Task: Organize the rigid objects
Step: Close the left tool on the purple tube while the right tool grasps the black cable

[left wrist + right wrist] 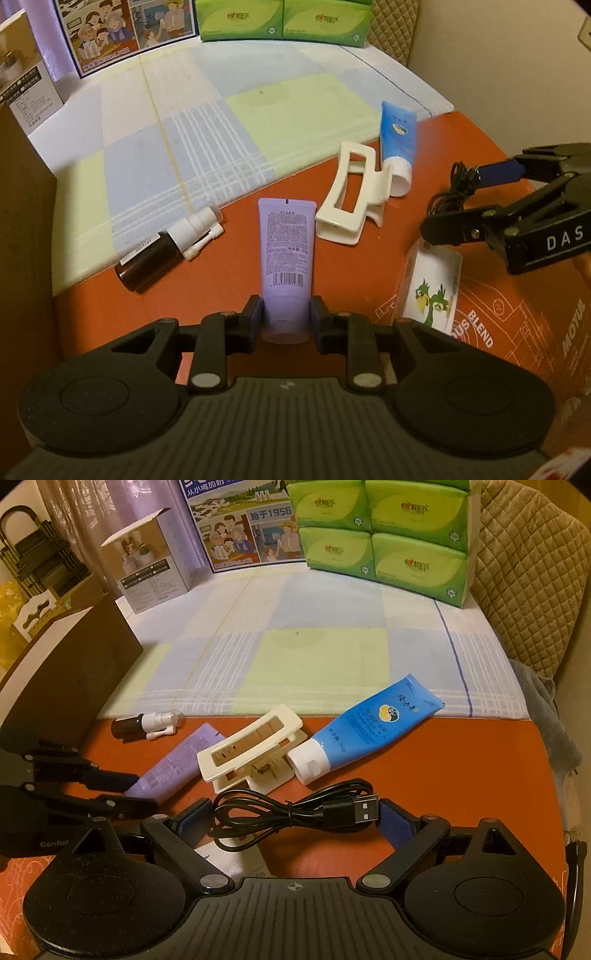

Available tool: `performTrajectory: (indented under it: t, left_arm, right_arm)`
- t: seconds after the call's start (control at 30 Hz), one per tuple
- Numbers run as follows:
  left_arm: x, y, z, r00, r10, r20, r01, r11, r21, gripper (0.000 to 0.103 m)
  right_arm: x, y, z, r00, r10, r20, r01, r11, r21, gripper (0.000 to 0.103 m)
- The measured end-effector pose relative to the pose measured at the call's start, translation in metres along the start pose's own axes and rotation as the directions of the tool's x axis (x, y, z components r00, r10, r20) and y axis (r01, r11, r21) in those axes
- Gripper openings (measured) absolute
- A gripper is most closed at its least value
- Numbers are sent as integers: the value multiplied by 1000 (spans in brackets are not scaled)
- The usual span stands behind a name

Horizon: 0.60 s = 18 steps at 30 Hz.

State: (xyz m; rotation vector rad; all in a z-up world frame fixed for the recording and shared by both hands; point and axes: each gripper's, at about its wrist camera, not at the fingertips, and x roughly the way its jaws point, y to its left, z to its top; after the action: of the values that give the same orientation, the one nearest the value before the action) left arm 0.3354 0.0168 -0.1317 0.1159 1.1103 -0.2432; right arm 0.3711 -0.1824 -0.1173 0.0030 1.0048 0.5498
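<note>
My left gripper (pixel 286 317) is shut on the cap end of a purple tube (pixel 286 251), which lies on the red table; the tube also shows in the right wrist view (pixel 177 764). My right gripper (pixel 291 819) is open, its pads on either side of a coiled black USB cable (pixel 295 808), not pressing it. It shows in the left wrist view (pixel 480 199) with the cable (pixel 450 188) at its tips. A cream hair claw clip (pixel 351 195) (pixel 251 753), a blue tube (pixel 397 136) (pixel 365 723) and a brown spray bottle (pixel 166 247) (pixel 147 722) lie on the table.
An orange carton (pixel 517 325) with a white card (pixel 432 284) is at the right under my right gripper. A checked cloth (pixel 295 650) covers the back of the table. Green tissue packs (pixel 380 528), a poster box (pixel 243 528), a white box (pixel 151 565) and a brown box (pixel 70 672) stand around.
</note>
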Motion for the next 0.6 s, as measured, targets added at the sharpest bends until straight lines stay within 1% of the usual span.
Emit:
performTrajectory:
  t: [0.07,0.13,0.3,0.43,0.5,0.6]
  left_arm:
    - [2,-2,4,1000,11,3,-11,1000,11,26]
    - [6,-3,11,1000,18,1,-18,1000,25,32]
    - [21,-11,22,999,41,-19,-40,997,63,32]
    - [26,-7,25,999,41,-31,-40,998,48,32]
    - [27,-7,26,999,39,-32,-38,998,47,29]
    - [26,-9,26,999,43,-27,-41,998,47,29]
  right_arm:
    - [-1,1,-1,1000,1,-1,-1,1000,2,91]
    - [-1,1,-2,1000,1,0,-1,1000,1,91]
    - [-5,1,-3,1000,-4,6,4,1000,1,91]
    - [-9,-1,-5,1000,-13,8,12,1000,9,91]
    - [-10,-2,-7,1000,-16,8,15,1000,14,91]
    - [-13,-2,-8,1000,-19,7,19,1000,14,91]
